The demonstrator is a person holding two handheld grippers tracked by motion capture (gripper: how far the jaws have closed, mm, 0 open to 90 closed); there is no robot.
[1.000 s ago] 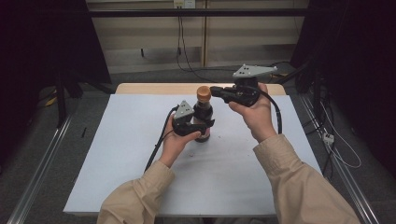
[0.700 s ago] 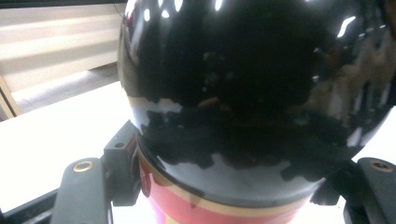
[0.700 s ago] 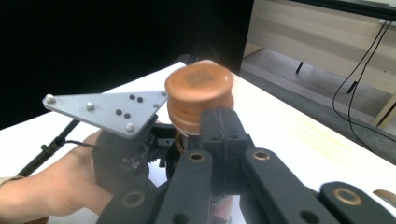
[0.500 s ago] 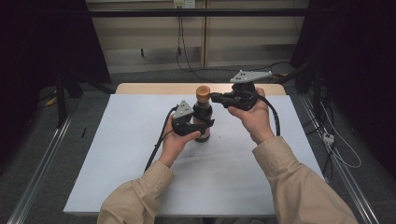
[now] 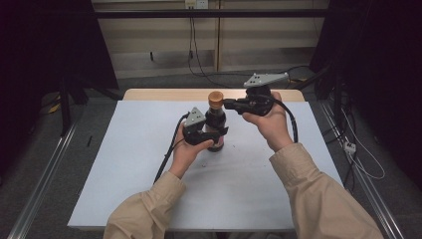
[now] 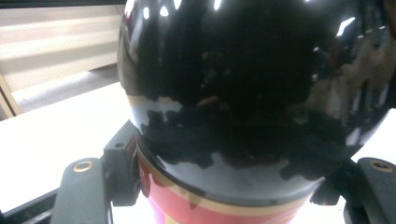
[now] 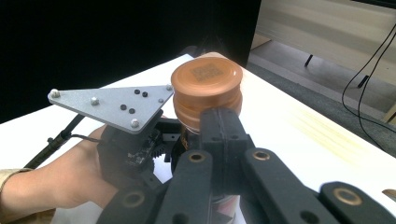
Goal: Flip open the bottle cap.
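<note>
Left tool (image 5: 215, 135): clamped on bottle (image 5: 216, 124) body | right tool (image 5: 230, 104): pressed together beside cap (image 5: 215, 97)

In the left gripper view the dark bottle (image 6: 252, 93) runs off the top edge; its red label (image 6: 210, 210) is probably unreadable, cut below.
</note>
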